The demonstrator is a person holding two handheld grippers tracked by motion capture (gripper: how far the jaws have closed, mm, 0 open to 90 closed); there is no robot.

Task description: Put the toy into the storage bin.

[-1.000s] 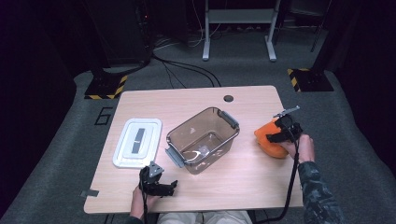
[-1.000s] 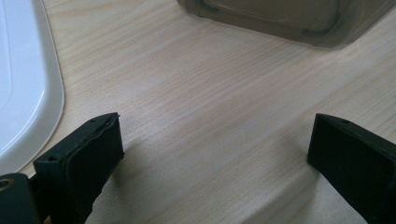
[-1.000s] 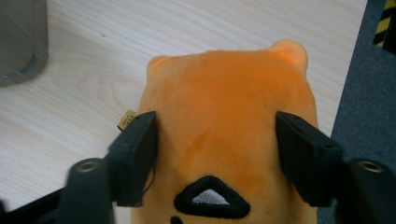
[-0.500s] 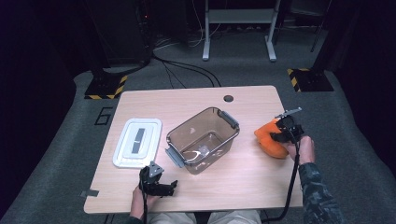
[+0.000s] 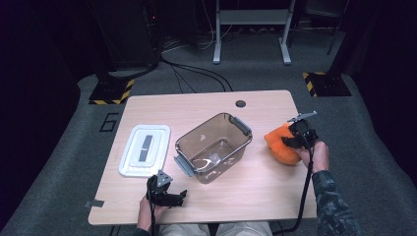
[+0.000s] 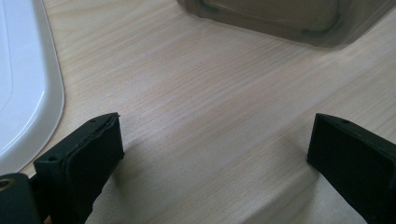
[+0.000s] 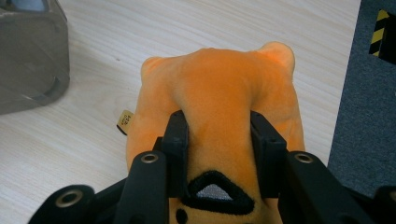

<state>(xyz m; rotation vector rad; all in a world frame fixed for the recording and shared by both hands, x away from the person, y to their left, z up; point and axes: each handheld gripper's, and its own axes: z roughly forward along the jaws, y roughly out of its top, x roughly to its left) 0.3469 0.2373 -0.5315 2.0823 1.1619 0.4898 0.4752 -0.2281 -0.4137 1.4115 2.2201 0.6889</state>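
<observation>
One orange plush toy [image 7: 219, 98], pinched by the right gripper [image 7: 218, 135].

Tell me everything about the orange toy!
The orange toy is a soft, fuzzy plush with a small rounded ear, a black-edged grey triangle stitched on it and a small tan tag at its side. It lies on the wooden table near the right edge, apart from the clear bin. The right gripper has just closed, and its jaws pinch a fold of the plush.
</observation>
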